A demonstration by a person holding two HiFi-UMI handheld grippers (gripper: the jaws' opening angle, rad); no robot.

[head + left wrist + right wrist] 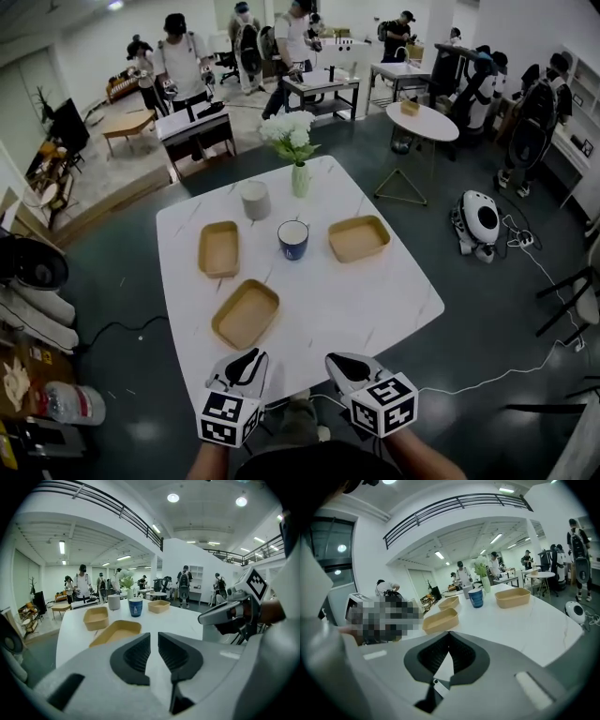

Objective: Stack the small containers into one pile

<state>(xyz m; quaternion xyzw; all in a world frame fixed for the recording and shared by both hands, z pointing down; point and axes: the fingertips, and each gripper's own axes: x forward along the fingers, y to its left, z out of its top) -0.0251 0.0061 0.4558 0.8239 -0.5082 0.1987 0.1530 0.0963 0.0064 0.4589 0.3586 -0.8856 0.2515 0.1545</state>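
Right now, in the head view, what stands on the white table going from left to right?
left container → grey cup → blue mug → right container. The nearest container and the vase overlap others sideways, so they are left out.

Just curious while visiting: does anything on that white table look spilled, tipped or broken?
Nothing stands out: the three tan containers sit upright and apart, and the blue mug, grey cup and flower vase stand unspilled.

- Tabletop [375,300]: finished smooth and glossy, white, veined like marble.
- Three containers [246,313]: tan, matt, seemingly pressed from paper pulp.
- Mug [292,239]: blue, glazed, glossy.
- Left gripper [246,361], right gripper [349,364]: shelled in matt grey plastic; pads [136,656] black, ribbed.
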